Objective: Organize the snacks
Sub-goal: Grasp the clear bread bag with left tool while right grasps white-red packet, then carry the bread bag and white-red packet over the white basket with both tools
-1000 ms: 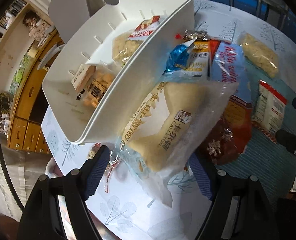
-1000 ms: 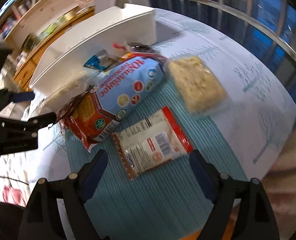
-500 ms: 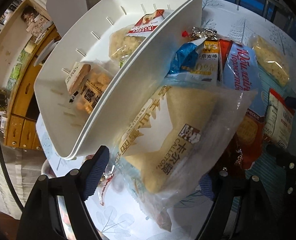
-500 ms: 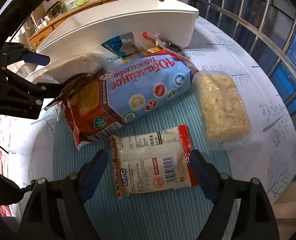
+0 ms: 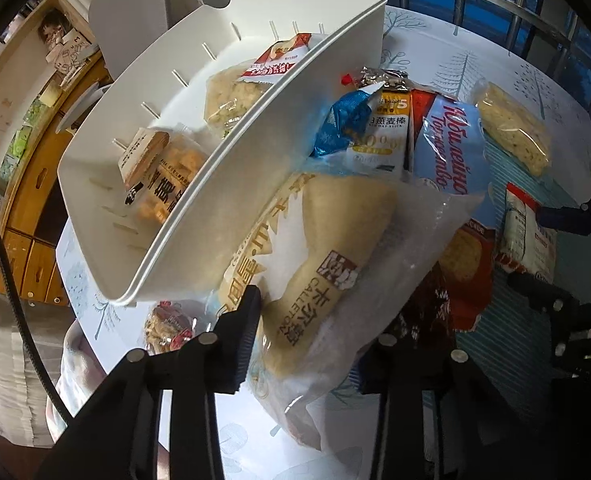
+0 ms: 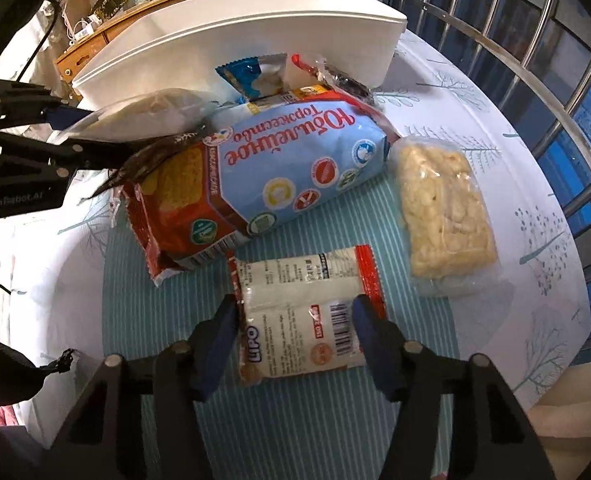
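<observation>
A clear bag of pale bread (image 5: 327, 248) leans against the white bin (image 5: 255, 128). My left gripper (image 5: 311, 332) is closing on the bag's lower end, and its pads press the wrapper. In the right wrist view a white packet with red ends (image 6: 291, 280) lies on the teal mat (image 6: 295, 420). My right gripper (image 6: 295, 312) is closing on it, both pads touching its sides. A blue and red biscuit pack (image 6: 279, 176) and a clear pack of puffed rice (image 6: 443, 208) lie beyond. Two snack packs (image 5: 235, 96) stand inside the bin.
An oat stick packet (image 5: 379, 132) and a dark wrapper rest against the bin wall. A small snack (image 5: 167, 328) lies under the bin's near corner at the table edge. A metal railing (image 6: 535, 60) runs behind the table; a wooden cabinet (image 5: 27, 240) stands left.
Both grippers' jaws have narrowed from wide open onto their packs: the left onto the bread bag, the right onto the white and red packet. The right wrist view has rolled.
</observation>
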Tool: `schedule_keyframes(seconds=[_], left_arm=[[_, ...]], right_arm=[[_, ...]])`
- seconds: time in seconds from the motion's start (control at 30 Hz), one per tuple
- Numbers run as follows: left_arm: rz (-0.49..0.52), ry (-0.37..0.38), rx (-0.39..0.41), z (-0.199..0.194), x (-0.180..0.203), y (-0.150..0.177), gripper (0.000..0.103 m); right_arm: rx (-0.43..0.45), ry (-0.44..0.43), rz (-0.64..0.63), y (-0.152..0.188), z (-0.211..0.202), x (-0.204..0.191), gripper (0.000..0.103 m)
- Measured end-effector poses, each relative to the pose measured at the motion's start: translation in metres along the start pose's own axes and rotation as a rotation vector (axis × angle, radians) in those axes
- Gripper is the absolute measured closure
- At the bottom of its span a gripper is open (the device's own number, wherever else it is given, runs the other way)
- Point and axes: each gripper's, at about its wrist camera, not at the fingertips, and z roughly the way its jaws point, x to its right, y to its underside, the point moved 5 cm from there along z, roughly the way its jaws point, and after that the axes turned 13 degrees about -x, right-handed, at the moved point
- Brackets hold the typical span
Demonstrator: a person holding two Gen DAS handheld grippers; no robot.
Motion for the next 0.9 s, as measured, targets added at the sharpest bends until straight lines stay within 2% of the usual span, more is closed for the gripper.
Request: schedule_keyframes(seconds=[0.07, 0.2, 0.33, 0.57, 0.7, 0.9], left_arm=[[-0.007, -0.006, 0.006, -0.005, 0.0, 0.005, 0.071], [-0.047, 0.029, 0.007, -0.013, -0.008, 0.018, 0.073], [-0.102, 0.101, 0.006, -0.022, -0.018, 0.036, 0.075], [-0.221, 0.246, 0.004, -0.036, -0.039, 0.071, 0.079], [-0.254, 0.321, 0.024, -0.05, -0.049, 0.093, 0.08], [-0.277, 0.418, 0.057, -0.074, -0.061, 0.109, 0.08]], right_arm=[[-0.015, 0.0, 0.011, 0.001, -0.001, -0.001, 0.051], [-0.046, 0.028, 0.031, 0.008, -0.004, -0.009, 0.052], [-0.049, 0.041, 0.05, 0.012, -0.014, -0.023, 0.071], [-0.065, 0.085, 0.095, 0.021, -0.022, -0.04, 0.084], [-0.038, 0.038, 0.169, 0.022, -0.032, -0.041, 0.088], [-0.021, -0.042, 0.269, 0.014, -0.048, -0.041, 0.09]])
